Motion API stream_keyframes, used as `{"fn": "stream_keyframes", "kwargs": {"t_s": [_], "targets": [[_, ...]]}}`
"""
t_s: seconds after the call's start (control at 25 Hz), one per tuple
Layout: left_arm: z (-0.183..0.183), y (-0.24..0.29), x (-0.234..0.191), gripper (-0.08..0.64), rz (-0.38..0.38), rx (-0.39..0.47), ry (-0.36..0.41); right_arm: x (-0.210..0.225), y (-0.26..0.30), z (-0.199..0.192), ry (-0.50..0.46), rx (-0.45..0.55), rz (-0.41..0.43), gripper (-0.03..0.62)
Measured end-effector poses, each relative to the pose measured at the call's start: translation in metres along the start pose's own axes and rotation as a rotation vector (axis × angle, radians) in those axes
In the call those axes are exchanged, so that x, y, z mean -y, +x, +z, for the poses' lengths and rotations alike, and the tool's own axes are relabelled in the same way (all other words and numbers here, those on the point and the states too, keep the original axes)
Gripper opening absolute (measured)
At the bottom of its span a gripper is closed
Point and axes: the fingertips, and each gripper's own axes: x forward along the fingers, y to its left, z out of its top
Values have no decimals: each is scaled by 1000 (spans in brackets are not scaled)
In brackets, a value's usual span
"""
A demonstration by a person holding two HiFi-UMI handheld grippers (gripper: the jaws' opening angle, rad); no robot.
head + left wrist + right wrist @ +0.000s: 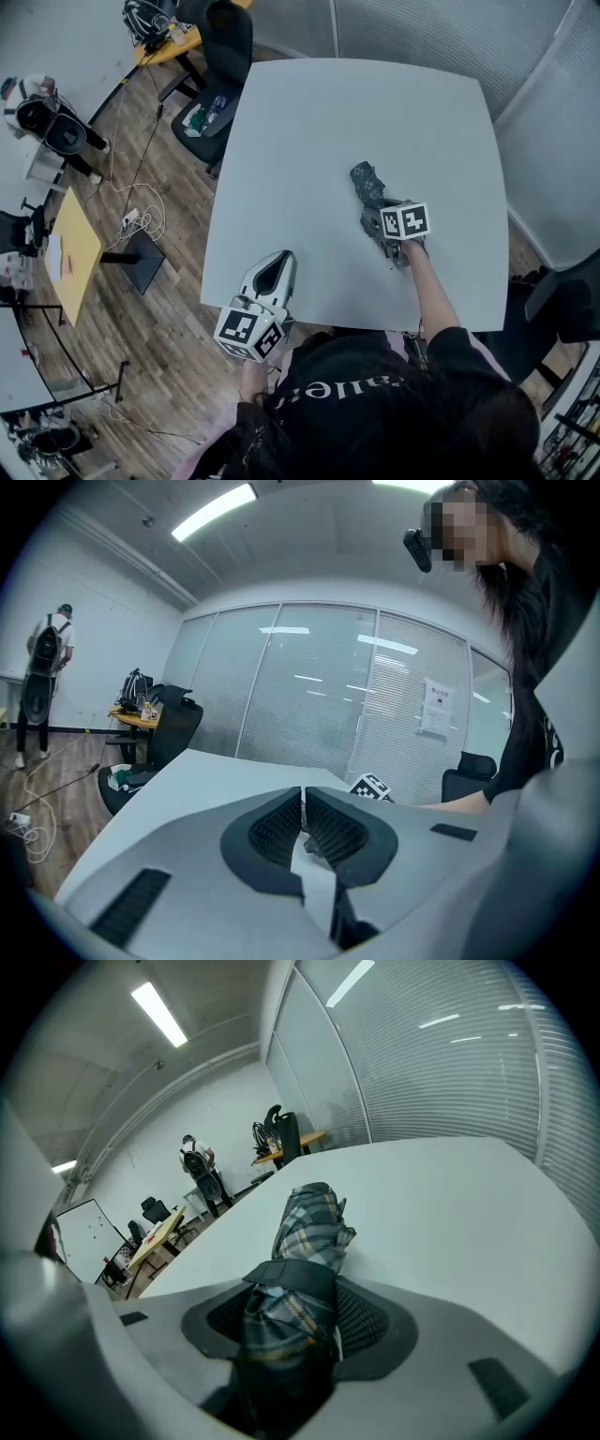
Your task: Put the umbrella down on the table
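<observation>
A folded plaid umbrella (367, 184) (305, 1241) sticks out ahead of my right gripper (380, 221) (291, 1321), whose jaws are shut on its body over the right half of the pale table (309, 141). In the head view its far end lies low over the tabletop; whether it touches I cannot tell. My left gripper (277, 272) (303, 822) hangs over the table's near edge, its jaws shut with nothing between them.
A black office chair (217, 84) stands at the table's far left corner. Wooden desks (70, 253), cables and bags fill the floor to the left. Glass partition walls with blinds (450, 33) run behind and to the right. A person (47, 686) stands far off.
</observation>
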Motion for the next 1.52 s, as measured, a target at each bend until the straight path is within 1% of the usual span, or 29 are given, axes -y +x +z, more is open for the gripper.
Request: {"fn": "stream_keyframes", "kwargs": {"t_s": [0.16, 0.32, 0.6, 0.76, 0.96, 1.08, 1.24, 1.36, 1.52], "targets": [[-1, 7, 5, 29, -5, -18, 2, 24, 14, -12, 6, -59, -34, 238], [-5, 14, 6, 29, 0, -35, 12, 37, 25, -20, 3, -91, -48, 238], [-13, 20, 9, 29, -5, -47, 2, 39, 33, -27, 21, -68, -29, 252], [-15, 23, 10, 29, -14, -42, 1, 43, 34, -31, 66, -53, -28, 277], [-14, 23, 10, 29, -35, -41, 6, 41, 19, -22, 51, -2, -75, 281], [-14, 21, 12, 29, -57, -38, 8, 35, -2, -14, 56, 65, -93, 281], [-11, 15, 16, 29, -91, -32, 17, 12, -39, -3, 81, 176, -64, 264], [-9, 8, 19, 29, -115, -29, 26, -13, -69, -3, 87, 239, -33, 235], [-9, -5, 21, 29, -146, -23, 34, -48, -104, -7, 78, 304, -6, 229]]}}
